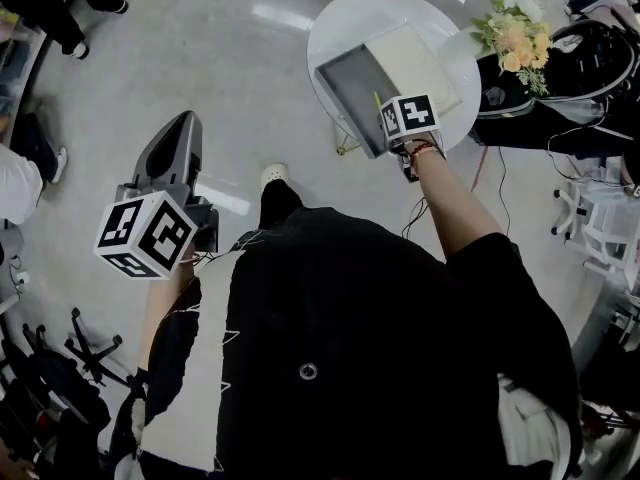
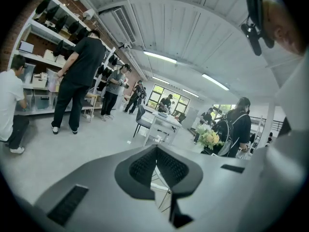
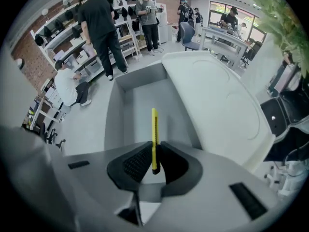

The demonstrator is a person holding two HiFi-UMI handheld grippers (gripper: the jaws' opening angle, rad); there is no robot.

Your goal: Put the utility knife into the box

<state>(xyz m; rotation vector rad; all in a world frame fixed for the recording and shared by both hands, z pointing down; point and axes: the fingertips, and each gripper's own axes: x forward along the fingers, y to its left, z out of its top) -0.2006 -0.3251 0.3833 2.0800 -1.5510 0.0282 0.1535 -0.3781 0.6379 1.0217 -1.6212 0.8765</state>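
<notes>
My right gripper (image 3: 154,151) is shut on a slim yellow utility knife (image 3: 154,129), which sticks out forward from the jaws over the open grey box (image 3: 145,105). In the head view the knife (image 1: 378,102) shows as a thin yellow sliver above the box (image 1: 352,93) on the round white table (image 1: 345,18). The box's white lid (image 3: 217,105) lies to its right. My left gripper (image 2: 155,158) is shut with nothing in it, held away from the table at the person's left side (image 1: 175,158), pointing out into the room.
A bunch of yellow and white flowers (image 1: 515,23) stands at the table's right edge beside a black backpack (image 1: 585,68). Several people stand by shelves (image 2: 48,42) and at far desks. Grey floor (image 1: 200,48) surrounds the table.
</notes>
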